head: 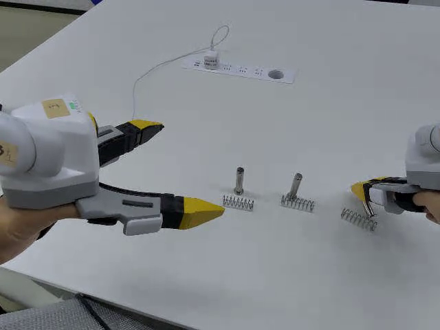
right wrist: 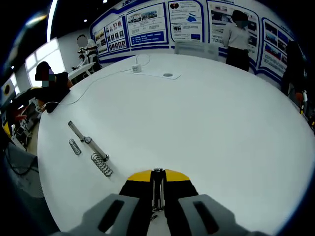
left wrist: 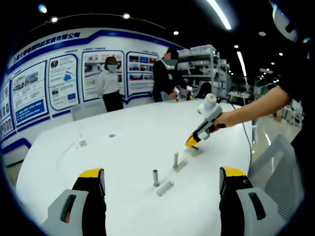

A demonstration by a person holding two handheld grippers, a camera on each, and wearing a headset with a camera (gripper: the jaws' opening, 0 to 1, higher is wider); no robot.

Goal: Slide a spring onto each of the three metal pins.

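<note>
**A:** Head view first. How far along is it?

**B:** No spring is on a pin yet. Three springs lie flat on the table (head: 206, 275): the left spring (head: 238, 202), the middle spring (head: 298, 203) and the right spring (head: 358, 219). The left pin (head: 239, 180) and the middle pin (head: 295, 184) stand bare, each just behind its own spring.

**A:** And the third pin?

**B:** The third pin (head: 369, 208) is clamped in the right tongs (head: 359, 190). Its lower end is at the right spring, but I cannot tell whether they touch. The left tongs (head: 180, 168) are spread wide and grasp nothing, well to the left of the left pin.

**A:** Left gripper view?

**B:** Its tongs gape apart, empty. Beyond them two bare pins stand with a spring lying by each. Farther off, the right tongs are low at the table.

**A:** Right gripper view?

**B:** Its tongs are clenched on a thin metal rod, the third pin. Off to the left are the other two pins, with two springs on the table beside them and not on them.

**A:** So what remains?

**B:** All three springs, as I judge it. The held pin by the right spring looks like the first attempt.
</note>
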